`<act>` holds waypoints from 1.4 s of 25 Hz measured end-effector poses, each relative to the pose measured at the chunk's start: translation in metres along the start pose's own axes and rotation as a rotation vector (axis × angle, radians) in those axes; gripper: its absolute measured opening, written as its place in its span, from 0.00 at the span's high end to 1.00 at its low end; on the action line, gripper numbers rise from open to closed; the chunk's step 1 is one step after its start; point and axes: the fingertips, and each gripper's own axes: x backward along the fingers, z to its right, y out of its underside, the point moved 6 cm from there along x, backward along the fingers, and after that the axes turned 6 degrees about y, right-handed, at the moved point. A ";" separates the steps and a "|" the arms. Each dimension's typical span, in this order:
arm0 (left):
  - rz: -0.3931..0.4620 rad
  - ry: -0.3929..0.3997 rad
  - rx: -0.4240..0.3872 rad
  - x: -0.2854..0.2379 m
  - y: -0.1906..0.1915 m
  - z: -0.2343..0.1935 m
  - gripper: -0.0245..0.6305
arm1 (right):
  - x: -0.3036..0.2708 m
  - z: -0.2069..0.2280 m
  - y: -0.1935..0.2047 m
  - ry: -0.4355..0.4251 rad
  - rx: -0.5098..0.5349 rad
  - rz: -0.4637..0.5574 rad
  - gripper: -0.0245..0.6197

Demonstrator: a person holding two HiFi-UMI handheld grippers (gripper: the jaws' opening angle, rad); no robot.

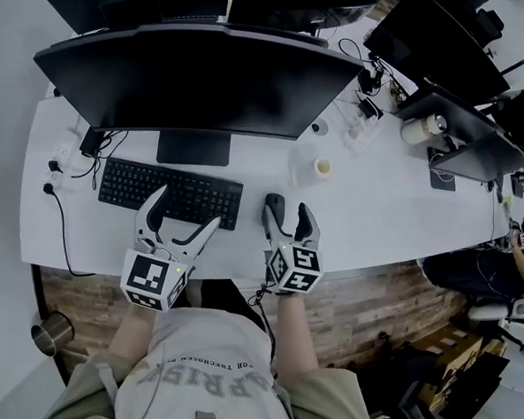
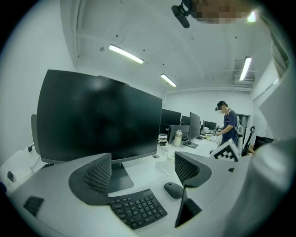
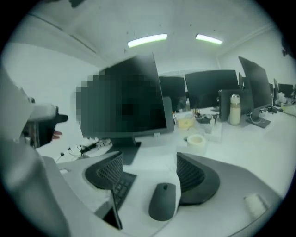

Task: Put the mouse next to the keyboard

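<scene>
A dark grey mouse [image 1: 274,203] lies on the white desk [image 1: 369,215], just right of the black keyboard [image 1: 171,192]. My right gripper [image 1: 286,213] stands open around it. In the right gripper view the mouse [image 3: 163,201] sits low between the ribbed pads, close to the right-hand one, and neither pad presses on it. The keyboard's end [image 3: 121,183] shows behind the left pad. My left gripper [image 1: 189,209] hovers open over the keyboard's front right part, with nothing between its fingers. The left gripper view shows the keyboard [image 2: 137,209] and the mouse [image 2: 173,190] below the gripper [image 2: 142,172].
A wide black monitor [image 1: 201,79] stands behind the keyboard. A tape roll [image 1: 323,167] and small items lie to the back right. Cables [image 1: 64,163] run at the desk's left end. A metal cup [image 1: 50,332] stands below the desk's front edge. A person [image 2: 227,122] stands far off.
</scene>
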 end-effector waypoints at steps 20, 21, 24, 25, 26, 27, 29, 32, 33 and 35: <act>0.375 0.151 -0.144 0.125 -0.048 0.010 0.95 | 0.214 -0.144 -0.071 0.209 0.126 0.597 0.96; 0.386 0.154 -0.136 0.128 -0.049 0.011 0.95 | 0.217 -0.149 -0.073 0.212 0.140 0.606 0.96; 0.404 0.162 -0.129 0.135 -0.052 0.011 0.95 | 0.225 -0.159 -0.076 0.221 0.161 0.626 0.96; 0.407 0.164 -0.132 0.137 -0.052 0.011 0.95 | 0.227 -0.161 -0.076 0.222 0.166 0.632 0.96; 0.409 0.165 -0.139 0.138 -0.053 0.011 0.95 | 0.229 -0.164 -0.077 0.222 0.172 0.638 0.96; 0.410 0.165 -0.149 0.140 -0.053 0.010 0.95 | 0.231 -0.166 -0.078 0.220 0.182 0.644 0.96; 0.418 0.163 -0.149 0.142 -0.054 0.010 0.95 | 0.233 -0.170 -0.079 0.218 0.209 0.655 0.96; 0.425 0.164 -0.153 0.145 -0.057 0.010 0.95 | 0.236 -0.174 -0.083 0.222 0.223 0.675 0.96; 0.419 0.165 -0.173 0.145 -0.057 0.010 0.95 | 0.238 -0.174 -0.084 0.223 0.220 0.680 0.96; 0.422 0.166 -0.184 0.146 -0.058 0.011 0.95 | 0.240 -0.173 -0.086 0.225 0.217 0.687 0.96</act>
